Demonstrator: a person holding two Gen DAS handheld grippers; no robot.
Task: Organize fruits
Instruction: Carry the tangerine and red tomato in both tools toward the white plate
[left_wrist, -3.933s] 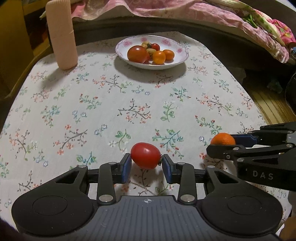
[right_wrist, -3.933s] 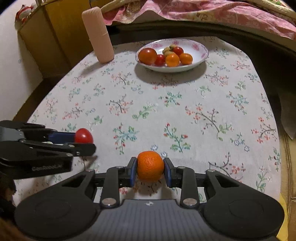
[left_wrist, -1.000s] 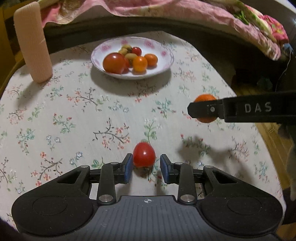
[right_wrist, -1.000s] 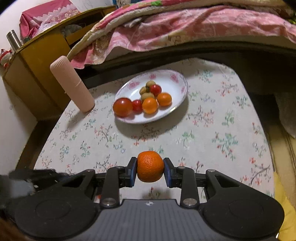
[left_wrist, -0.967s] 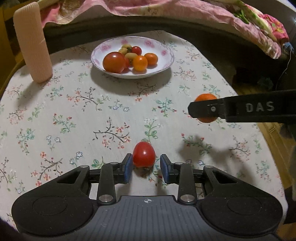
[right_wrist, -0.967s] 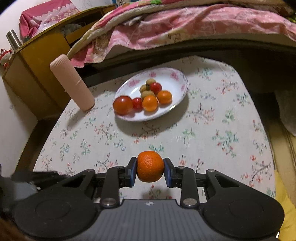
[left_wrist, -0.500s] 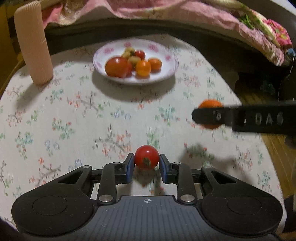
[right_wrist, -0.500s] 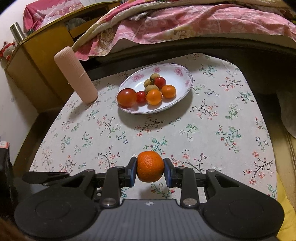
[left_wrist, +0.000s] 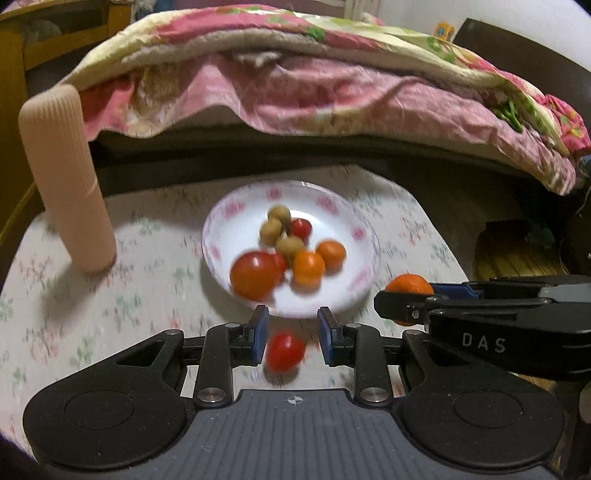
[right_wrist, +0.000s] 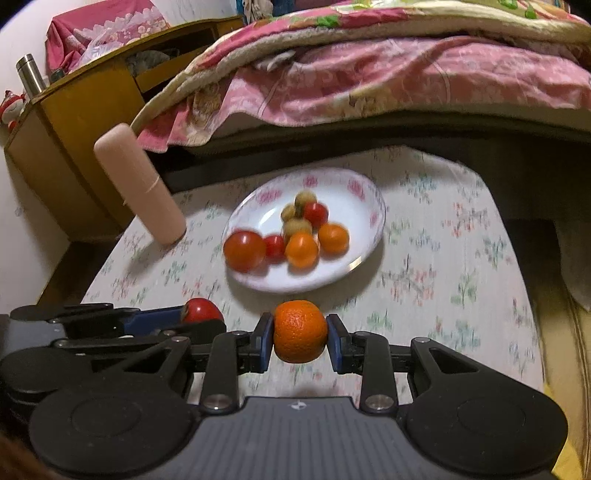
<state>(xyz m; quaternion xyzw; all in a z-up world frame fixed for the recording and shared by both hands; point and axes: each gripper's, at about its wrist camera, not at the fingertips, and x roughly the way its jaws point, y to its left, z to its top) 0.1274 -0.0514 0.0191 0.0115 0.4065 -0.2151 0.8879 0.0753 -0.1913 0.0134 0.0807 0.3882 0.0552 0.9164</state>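
Observation:
My left gripper is shut on a small red tomato. The tomato sits low between the blue pads and is blurred. It shows at that gripper's tip as the tomato in the right wrist view. My right gripper is shut on an orange. In the left wrist view the right gripper and the orange reach in from the right. Just beyond both tips stands a white flowered plate, also seen as the plate. It holds several tomatoes, small oranges and brownish fruits.
A tall pink ribbed cylinder stands on the floral tablecloth left of the plate. A bed with a pink quilt runs behind the table. A wooden cabinet is at the back left. The table's right edge drops to the floor.
The left jaws closed on the tomato and lifted it. Both grippers moved forward to the plate, which now looks larger and nearer. The tomato sits lower between the pads than before.

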